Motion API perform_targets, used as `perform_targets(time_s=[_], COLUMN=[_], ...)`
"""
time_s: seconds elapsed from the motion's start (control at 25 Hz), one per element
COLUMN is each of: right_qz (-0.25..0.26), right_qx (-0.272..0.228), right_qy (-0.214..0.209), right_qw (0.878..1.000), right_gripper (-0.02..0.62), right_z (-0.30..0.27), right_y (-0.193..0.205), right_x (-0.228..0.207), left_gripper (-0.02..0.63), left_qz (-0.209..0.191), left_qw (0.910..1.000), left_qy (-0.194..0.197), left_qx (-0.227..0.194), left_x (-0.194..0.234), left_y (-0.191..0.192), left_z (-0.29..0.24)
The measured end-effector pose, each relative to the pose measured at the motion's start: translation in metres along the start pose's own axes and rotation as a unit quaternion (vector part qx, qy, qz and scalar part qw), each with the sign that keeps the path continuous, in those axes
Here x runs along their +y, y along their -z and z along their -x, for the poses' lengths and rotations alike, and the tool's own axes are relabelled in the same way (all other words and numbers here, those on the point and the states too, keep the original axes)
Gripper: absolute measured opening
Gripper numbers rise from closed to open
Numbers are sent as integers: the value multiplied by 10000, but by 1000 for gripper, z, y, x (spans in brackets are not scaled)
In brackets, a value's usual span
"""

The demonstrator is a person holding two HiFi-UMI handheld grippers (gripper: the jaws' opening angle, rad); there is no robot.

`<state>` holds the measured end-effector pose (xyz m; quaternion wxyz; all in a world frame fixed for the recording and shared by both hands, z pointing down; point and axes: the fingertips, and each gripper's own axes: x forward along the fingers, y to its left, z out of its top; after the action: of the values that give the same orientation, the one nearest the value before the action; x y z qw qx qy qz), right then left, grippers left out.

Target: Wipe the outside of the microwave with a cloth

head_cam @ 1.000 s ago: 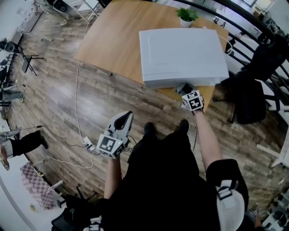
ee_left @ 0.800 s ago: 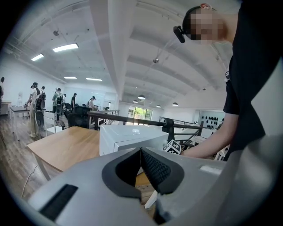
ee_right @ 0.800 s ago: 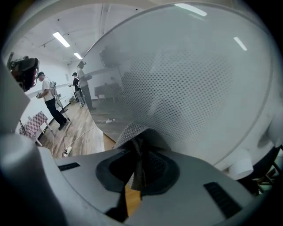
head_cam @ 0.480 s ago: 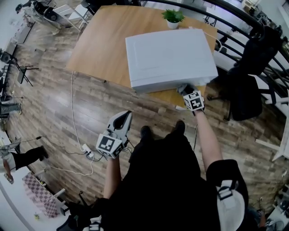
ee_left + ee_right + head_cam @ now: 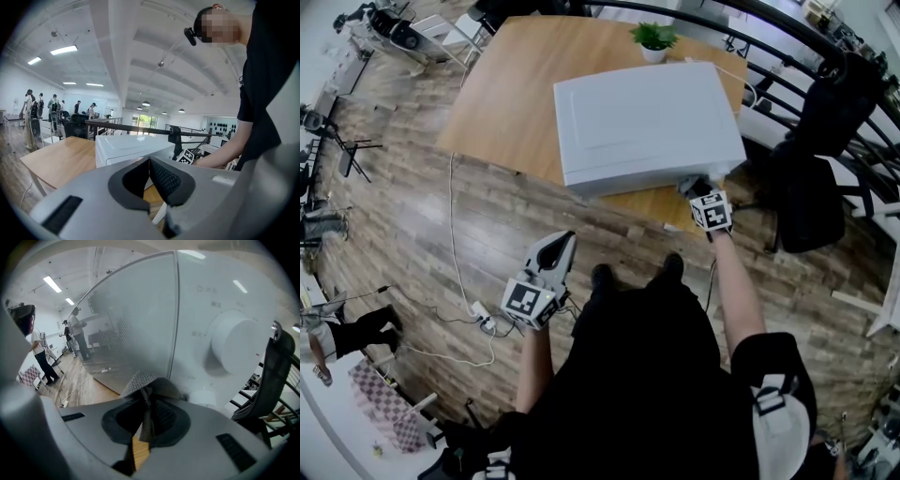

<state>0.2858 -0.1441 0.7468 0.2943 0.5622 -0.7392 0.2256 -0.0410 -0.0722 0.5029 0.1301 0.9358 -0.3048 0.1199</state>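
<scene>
A white microwave (image 5: 647, 122) stands on a wooden table (image 5: 502, 103). At the microwave's front face near its right end, my right gripper (image 5: 692, 186) is shut on a grey cloth (image 5: 144, 385). The cloth's folded top presses against the front, just below the seam between the glass door (image 5: 126, 329) and the control panel with its round knob (image 5: 236, 343). My left gripper (image 5: 555, 251) hangs shut and empty over the floor, well clear of the table. In the left gripper view the microwave (image 5: 131, 147) and the right gripper's marker cube (image 5: 186, 157) show ahead.
A small potted plant (image 5: 653, 39) sits at the table's far edge. A black office chair (image 5: 811, 202) stands right of the table beside a dark railing. A white cable and power strip (image 5: 483, 314) lie on the wooden floor at left. Several people stand in the distance.
My right gripper with the cloth has slid to the right along the microwave's front. The left gripper has barely moved.
</scene>
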Motion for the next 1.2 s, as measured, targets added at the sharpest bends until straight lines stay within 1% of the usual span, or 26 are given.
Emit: perform_targets(time_s=[0.16, 0.44, 0.64, 0.84, 1.04, 1.2], right_qz=[-105, -153, 22, -41, 61, 74], right_qx=[-34, -20, 179, 261, 375, 450], right_qy=[64, 78, 65, 21, -63, -148], right_qw=[9999, 9999, 9998, 9996, 9993, 9989], right_gripper=[20, 20, 20, 20, 20, 20], right_z=[5, 1, -8, -17, -26, -33], right_y=[2, 5, 16, 26, 31, 37], right_x=[-9, -11, -13, -10, -8, -7], left_gripper=[3, 3, 3, 3, 3, 3], left_qz=[-15, -24, 11, 44, 110, 112], left_qw=[10000, 9998, 9999, 9998, 9993, 9993], left_qy=[77, 164, -6, -154, -347, -342], left_qx=[11, 74, 118, 87, 44, 86], left_x=[-6, -10, -5, 0, 3, 5], left_y=[2, 4, 5, 3, 4, 10], left_z=[-2, -7, -2, 2, 7, 8])
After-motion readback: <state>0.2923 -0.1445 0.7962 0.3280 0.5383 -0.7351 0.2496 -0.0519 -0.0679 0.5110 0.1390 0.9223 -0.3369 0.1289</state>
